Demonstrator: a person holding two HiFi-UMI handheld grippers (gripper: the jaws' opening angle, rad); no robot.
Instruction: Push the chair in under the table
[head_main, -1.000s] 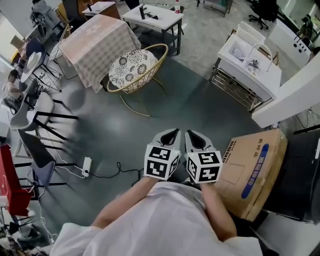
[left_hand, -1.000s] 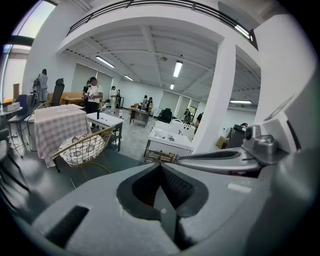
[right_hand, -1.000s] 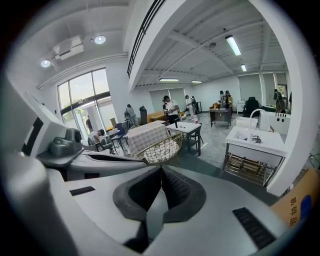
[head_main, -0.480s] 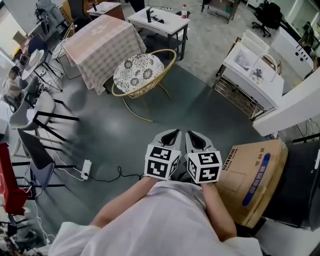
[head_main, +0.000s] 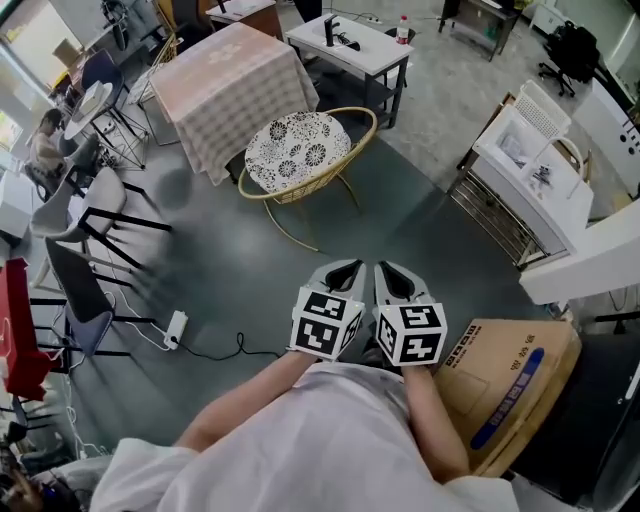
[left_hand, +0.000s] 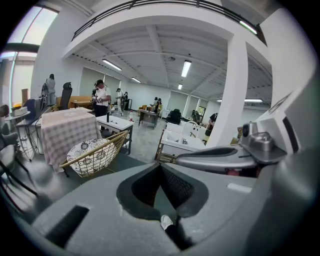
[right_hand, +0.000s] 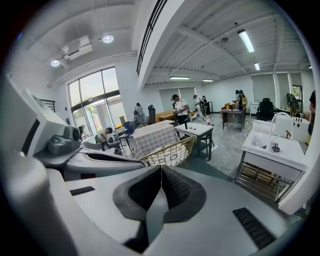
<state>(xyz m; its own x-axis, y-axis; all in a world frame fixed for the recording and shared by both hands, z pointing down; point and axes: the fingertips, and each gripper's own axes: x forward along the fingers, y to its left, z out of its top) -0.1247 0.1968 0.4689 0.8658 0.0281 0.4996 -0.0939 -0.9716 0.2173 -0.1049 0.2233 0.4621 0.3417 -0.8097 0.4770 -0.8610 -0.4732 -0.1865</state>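
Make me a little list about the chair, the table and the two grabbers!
chair: round wicker, patterned cushion, beside the table, not under it
table: covered by a checked cloth
left gripper: shut, empty, not touching the chair
right gripper: shut, empty, next to the left one
nearby: cardboard box on the right

wicker chair (head_main: 300, 152) on grey floor (head_main: 410, 235)

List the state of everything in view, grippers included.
Left gripper: shut, empty.
Right gripper: shut, empty.
Chair: upright, out from the table, clear of both grippers.
Table: covered with a checked cloth.
Cardboard box: closed.
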